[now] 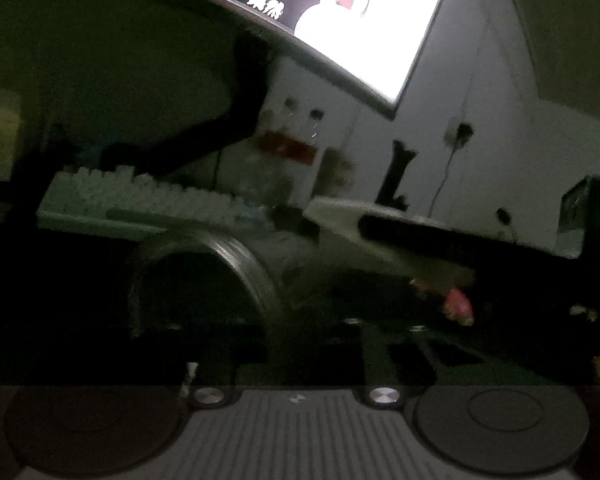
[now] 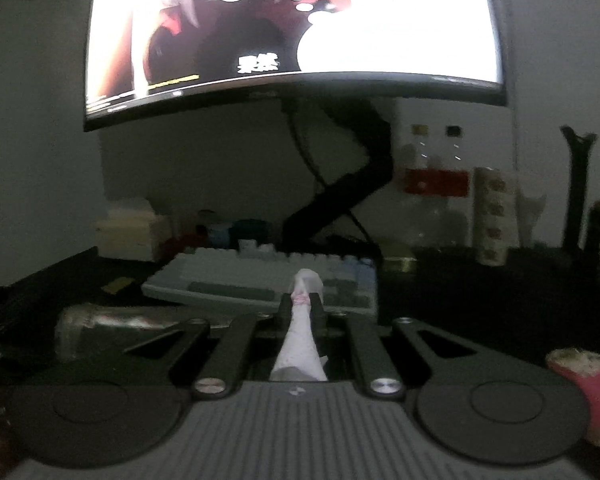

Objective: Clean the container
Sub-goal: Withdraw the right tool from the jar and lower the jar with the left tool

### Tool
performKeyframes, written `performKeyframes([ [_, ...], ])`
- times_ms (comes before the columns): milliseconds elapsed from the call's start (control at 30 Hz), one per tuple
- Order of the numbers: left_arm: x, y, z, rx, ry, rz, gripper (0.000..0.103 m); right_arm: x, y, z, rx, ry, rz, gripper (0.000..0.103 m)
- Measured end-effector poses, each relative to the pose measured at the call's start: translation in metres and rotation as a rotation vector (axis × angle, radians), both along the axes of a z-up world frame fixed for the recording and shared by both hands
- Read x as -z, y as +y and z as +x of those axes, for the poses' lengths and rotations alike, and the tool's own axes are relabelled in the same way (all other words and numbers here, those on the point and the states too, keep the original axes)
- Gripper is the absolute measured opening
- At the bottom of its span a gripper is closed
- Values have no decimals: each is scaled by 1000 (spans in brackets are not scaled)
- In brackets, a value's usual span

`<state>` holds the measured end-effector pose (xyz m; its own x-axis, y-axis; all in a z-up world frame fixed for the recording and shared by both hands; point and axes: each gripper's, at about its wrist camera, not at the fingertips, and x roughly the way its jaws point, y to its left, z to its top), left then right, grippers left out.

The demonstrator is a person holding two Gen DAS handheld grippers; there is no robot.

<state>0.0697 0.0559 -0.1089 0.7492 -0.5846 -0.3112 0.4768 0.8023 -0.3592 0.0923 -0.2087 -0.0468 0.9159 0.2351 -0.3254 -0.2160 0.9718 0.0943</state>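
Container (image 2: pixel 100 330) sideways on desk (image 2: pixel 480 300)

The cylindrical container (image 2: pixel 108 324) lies on its side on the dark desk (image 2: pixel 460 312), toward the desk's left edge; its wall looks silvery and glossy. Up close in the left wrist view, it (image 1: pixel 252 272) shows a ribbed band around a dark round end. The twisted white tissue (image 2: pixel 300 344), faintly pink near its tip, is pinched upright in the right gripper (image 2: pixel 301 300)
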Motion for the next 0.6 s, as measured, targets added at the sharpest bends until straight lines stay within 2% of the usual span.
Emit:
performKeyframes([
  [133,-3,-21,-12,-117,-85,71,11,10,-8,-4,10,35,41,8],
  [200,-5,-32,-17,-206,-100,103,11,17,-9,-4,17,69,57,8],
  [333,-7,-59,-17,-323,-107,141,12,27,-4,-2,1,138,149,8],
  [400,-7,-76,-13,-327,-72,151,11,31,-1,-4,-7,161,179,8],
  [500,-5,-97,-7,-306,-26,177,10,37,-1,-9,9,160,158,8],
  [600,1,-101,-9,-281,1,192,10,43,-4,-10,29,175,141,9],
])
